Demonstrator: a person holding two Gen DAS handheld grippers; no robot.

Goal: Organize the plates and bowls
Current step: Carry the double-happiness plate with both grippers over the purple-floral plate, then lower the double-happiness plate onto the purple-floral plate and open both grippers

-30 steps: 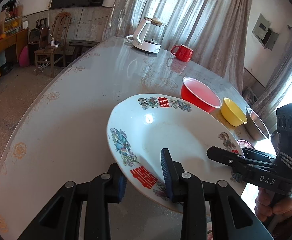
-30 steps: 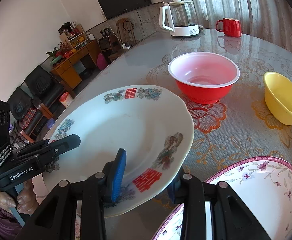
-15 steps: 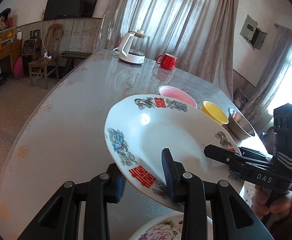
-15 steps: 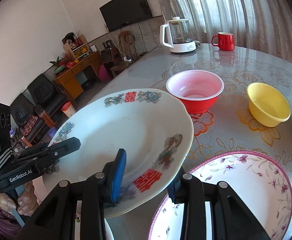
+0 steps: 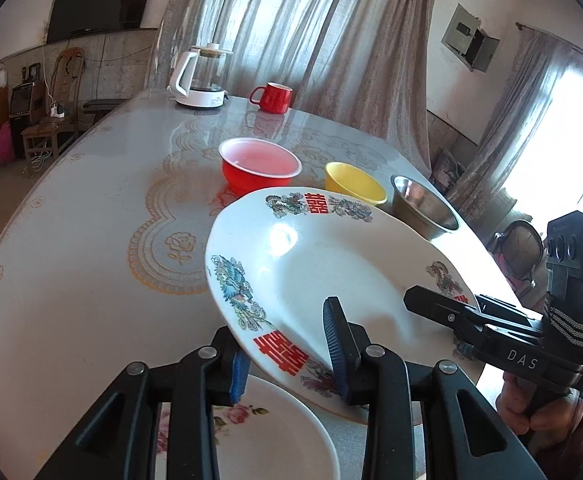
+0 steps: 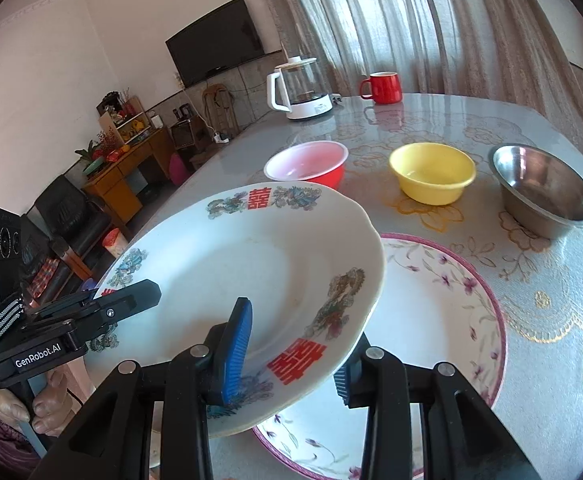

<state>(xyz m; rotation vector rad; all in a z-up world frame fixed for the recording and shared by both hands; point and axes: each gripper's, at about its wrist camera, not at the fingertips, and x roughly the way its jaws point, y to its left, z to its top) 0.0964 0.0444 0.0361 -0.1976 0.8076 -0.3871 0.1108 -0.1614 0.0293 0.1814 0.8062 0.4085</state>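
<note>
Both grippers clamp 1 white porcelain plate with red characters and dragon motifs (image 5: 331, 264), held tilted above the worktop (image 5: 91, 208). The left gripper (image 5: 287, 354) has its jaws closed on the plate's near rim; the right gripper (image 6: 291, 354) grips the opposite rim the same way. Under the plate lie a white plate with pink roses (image 5: 259, 436) and a larger purple-rimmed floral plate (image 6: 443, 312). Beyond stand 3 bowls: a red plastic bowl (image 6: 307, 166), a yellow plastic bowl (image 6: 431, 172) and a steel bowl (image 6: 543, 192).
</note>
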